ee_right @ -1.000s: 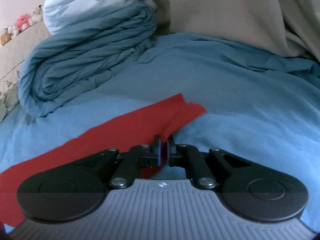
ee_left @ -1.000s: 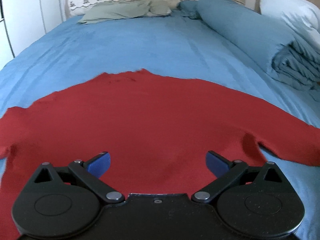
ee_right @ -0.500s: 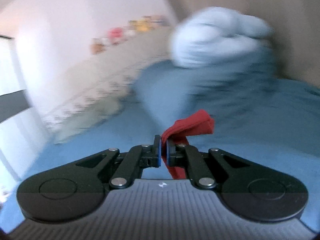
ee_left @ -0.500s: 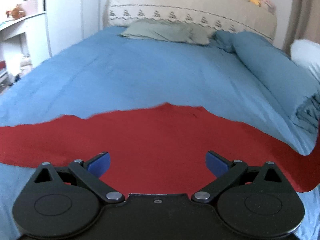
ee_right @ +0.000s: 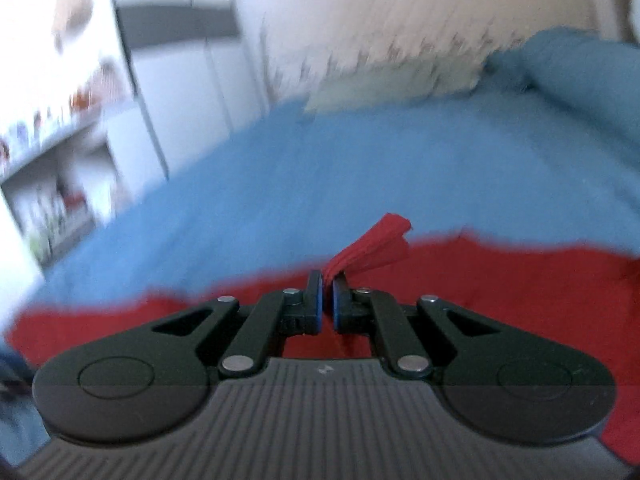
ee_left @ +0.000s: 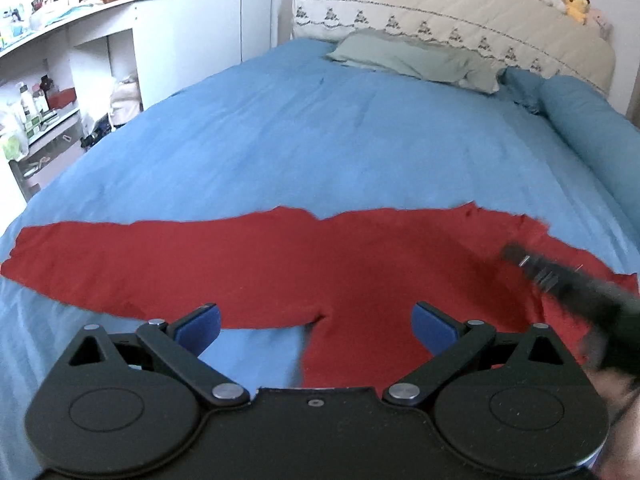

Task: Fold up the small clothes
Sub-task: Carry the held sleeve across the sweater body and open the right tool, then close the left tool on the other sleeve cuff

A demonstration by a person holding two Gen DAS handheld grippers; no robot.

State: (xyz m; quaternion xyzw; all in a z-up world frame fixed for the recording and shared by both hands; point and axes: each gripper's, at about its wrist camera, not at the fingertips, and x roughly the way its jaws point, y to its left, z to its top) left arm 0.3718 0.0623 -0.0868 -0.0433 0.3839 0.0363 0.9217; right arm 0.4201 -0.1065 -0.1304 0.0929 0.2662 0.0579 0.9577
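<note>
A red long-sleeved top (ee_left: 280,260) lies spread on the blue bedspread (ee_left: 320,140), its left sleeve stretched out to the left. My left gripper (ee_left: 316,322) is open and empty, hovering over the top's left armpit. My right gripper (ee_right: 327,296) is shut on the end of the red sleeve (ee_right: 372,246) and holds it over the top's body (ee_right: 500,280). In the left wrist view the right gripper (ee_left: 560,280) shows blurred at the right, above the top.
A grey-green pillow (ee_left: 412,60) and a beige headboard (ee_left: 460,12) with plush toys stand at the far end. A rolled blue duvet (ee_left: 592,128) lies along the right side. White shelves (ee_left: 60,80) with bottles stand left of the bed.
My right gripper lifted the right sleeve off the bed and swung it left over the top's body. My left gripper shifted left, from over the body to the left armpit.
</note>
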